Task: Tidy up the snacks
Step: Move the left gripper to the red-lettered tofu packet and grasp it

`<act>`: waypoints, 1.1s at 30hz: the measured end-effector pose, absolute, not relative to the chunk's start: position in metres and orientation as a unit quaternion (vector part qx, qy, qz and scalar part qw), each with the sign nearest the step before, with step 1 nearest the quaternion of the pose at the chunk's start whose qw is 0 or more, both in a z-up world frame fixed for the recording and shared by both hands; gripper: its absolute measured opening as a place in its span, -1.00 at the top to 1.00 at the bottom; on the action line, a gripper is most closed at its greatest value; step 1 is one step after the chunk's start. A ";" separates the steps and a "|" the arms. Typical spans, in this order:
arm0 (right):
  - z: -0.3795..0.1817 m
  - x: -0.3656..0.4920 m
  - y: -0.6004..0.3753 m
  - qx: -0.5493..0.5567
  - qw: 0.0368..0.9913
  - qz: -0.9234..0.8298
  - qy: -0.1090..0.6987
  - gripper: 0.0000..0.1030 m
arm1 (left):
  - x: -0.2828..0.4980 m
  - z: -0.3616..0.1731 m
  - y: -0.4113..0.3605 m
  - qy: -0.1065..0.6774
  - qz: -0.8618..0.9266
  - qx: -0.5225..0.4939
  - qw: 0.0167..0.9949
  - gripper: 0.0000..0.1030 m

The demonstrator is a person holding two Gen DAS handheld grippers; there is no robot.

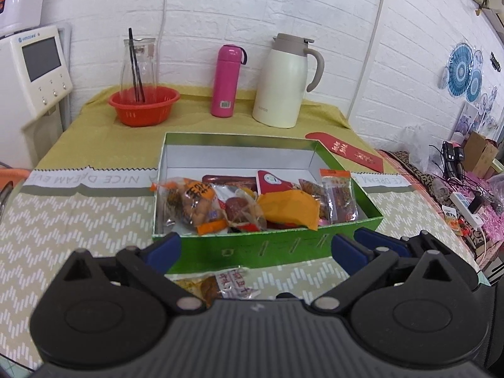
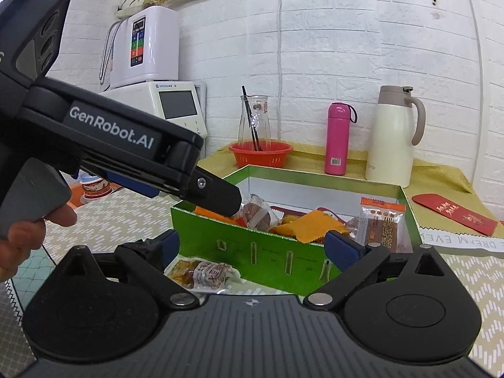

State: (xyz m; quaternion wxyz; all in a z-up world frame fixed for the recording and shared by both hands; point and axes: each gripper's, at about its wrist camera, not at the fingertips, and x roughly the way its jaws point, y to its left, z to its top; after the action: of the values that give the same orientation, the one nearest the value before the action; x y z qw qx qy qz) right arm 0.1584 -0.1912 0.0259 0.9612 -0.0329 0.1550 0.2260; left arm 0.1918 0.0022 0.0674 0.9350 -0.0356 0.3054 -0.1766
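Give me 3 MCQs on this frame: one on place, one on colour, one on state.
1. Where is the loose snack pack?
A. in the box
B. on the table in front of the box
C. in the basket

2. What colour is the slim bottle?
A. pink
B. blue
C. white

3. How is the right tool?
A. shut on a pack
B. open, holding nothing
C. shut, holding nothing

Key: 1 B, the pack lies on the cloth outside the green box, against its near wall. 2 A, it stands pink between the red basket and the cream jug. 3 B, its fingers stand wide apart with nothing between them.
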 end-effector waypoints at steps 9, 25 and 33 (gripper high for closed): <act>0.013 0.139 -0.191 -0.043 0.950 0.236 0.198 -1.00 | 0.163 0.063 0.006 0.311 -0.174 -0.022 0.934 -0.95; -0.007 0.143 -0.172 -0.070 0.920 0.271 0.274 -1.00 | 0.184 0.005 0.083 0.355 -0.198 -0.103 0.908 -0.95; -0.016 0.159 -0.172 -0.060 0.914 0.261 0.304 -1.00 | 0.221 0.000 0.063 0.342 -0.247 -0.110 0.900 -0.95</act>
State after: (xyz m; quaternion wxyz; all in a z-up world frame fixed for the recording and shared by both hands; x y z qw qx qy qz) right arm 0.1592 -0.1717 -0.0164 0.9143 -0.0596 0.3037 0.2613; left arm 0.2209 0.0629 0.0000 0.8999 -0.1100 0.3419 -0.2473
